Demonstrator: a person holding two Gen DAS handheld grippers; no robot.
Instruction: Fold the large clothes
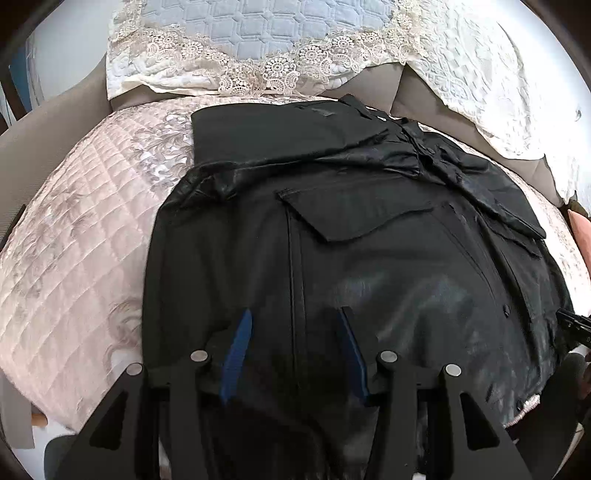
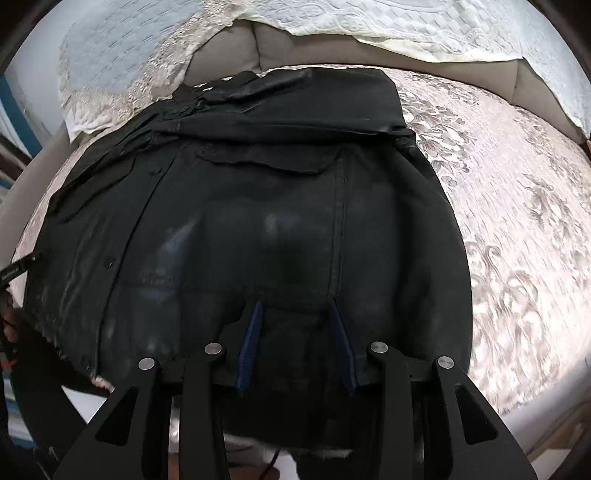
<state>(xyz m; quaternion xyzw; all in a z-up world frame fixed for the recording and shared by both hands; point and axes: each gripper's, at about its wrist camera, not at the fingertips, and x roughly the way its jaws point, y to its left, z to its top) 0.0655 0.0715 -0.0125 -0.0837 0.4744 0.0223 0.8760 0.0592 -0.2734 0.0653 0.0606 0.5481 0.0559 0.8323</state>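
Both grippers, left gripper (image 1: 295,315) and right gripper (image 2: 295,308), stand with jaws spread wide and nothing between them, hovering over the near hem of a black leather jacket (image 1: 369,258). It lies flat on a pink quilted bedspread (image 1: 81,229), with lace-trimmed pillows (image 1: 258,33) beyond its far end.

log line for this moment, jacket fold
black jacket flat on quilted cover | left gripper open above hem | right gripper open above hem
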